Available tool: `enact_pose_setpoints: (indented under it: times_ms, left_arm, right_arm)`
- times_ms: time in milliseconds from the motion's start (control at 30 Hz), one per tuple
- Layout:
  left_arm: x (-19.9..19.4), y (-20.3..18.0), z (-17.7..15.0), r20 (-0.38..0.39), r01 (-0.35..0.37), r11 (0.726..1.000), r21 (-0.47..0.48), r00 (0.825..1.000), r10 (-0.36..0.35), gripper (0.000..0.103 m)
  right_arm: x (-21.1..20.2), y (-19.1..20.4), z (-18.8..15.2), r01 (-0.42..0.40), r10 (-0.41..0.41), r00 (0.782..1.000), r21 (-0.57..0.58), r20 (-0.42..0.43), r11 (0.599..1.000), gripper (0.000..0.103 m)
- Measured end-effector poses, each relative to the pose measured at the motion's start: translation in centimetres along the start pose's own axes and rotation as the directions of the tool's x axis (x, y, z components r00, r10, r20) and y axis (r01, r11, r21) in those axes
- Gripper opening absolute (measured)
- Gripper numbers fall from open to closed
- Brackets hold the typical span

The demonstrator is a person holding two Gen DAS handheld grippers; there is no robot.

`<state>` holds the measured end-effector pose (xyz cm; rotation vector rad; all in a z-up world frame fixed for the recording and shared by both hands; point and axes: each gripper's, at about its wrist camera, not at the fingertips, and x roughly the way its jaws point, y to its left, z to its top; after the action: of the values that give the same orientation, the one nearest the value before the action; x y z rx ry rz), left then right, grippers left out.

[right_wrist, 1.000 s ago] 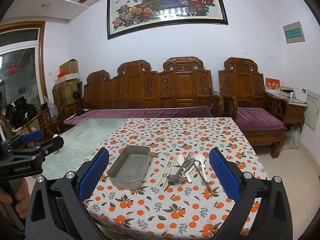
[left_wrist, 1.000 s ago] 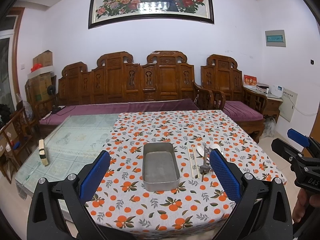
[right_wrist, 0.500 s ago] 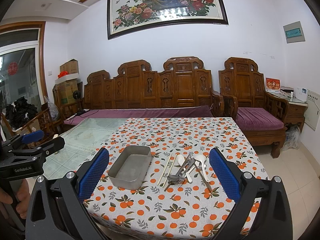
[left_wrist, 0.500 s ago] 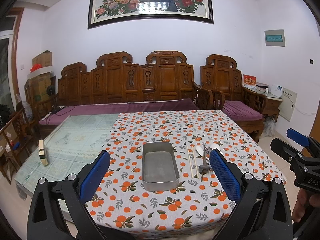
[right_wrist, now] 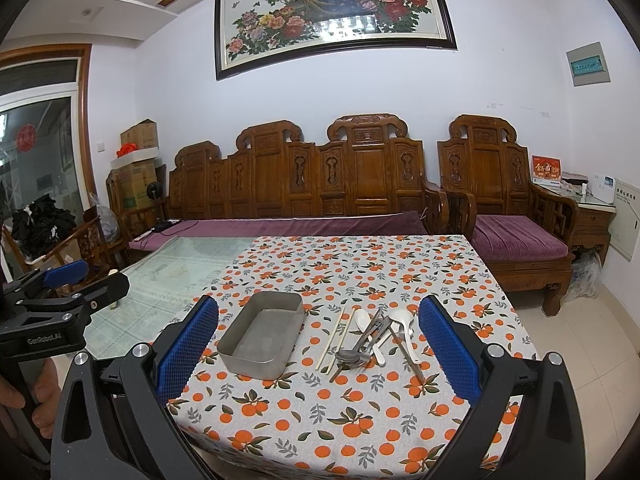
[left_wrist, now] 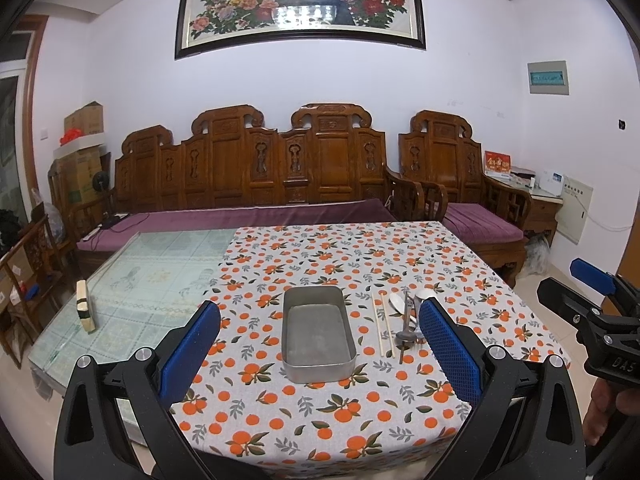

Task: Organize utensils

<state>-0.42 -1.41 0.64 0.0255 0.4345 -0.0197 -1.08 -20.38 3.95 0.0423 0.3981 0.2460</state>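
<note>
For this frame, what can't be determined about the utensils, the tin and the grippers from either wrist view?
- Utensil pile: overlapping in the right wrist view, so the exact count of metal pieces is unclear.
- Same pile in the left wrist view: partly hidden behind the left gripper's right finger.
- Metal tin: looks empty; its near inner wall is hidden by its own rim.
- Right gripper: open, and its base is cut off by the bottom edge.

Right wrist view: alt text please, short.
An empty metal tray sits on an orange-print tablecloth, with chopsticks, white spoons and metal cutlery piled to its right. The open right gripper frames them; the left gripper hangs at left.
</note>
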Motion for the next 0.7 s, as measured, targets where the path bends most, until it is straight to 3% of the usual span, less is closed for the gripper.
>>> enact_pose_setpoints:
  times_ms: [267,467,700]
  left_arm:
    - [0.3,0.1,-0.3,-0.009,0.009,1.0,0.002,1.0,-0.009,0.096]
    - [1.7,0.0,-1.0,-0.057,0.021,1.0,0.01,0.998,-0.021,0.096]
    - [4.5,-0.2,-2.3,-0.123,0.061,0.998,0.022,0.991,-0.058,0.096]
  right_arm:
    - [0.1,0.2,0.1,0.0,0.0,1.0,0.0,-0.002,1.0,0.1]
    - [0.5,0.9,-1.3,0.004,-0.004,1.0,0.003,-0.025,1.0,0.1]
    - [2.8,-0.8,-2.0,0.019,-0.019,0.998,0.01,-0.064,1.0,0.1]
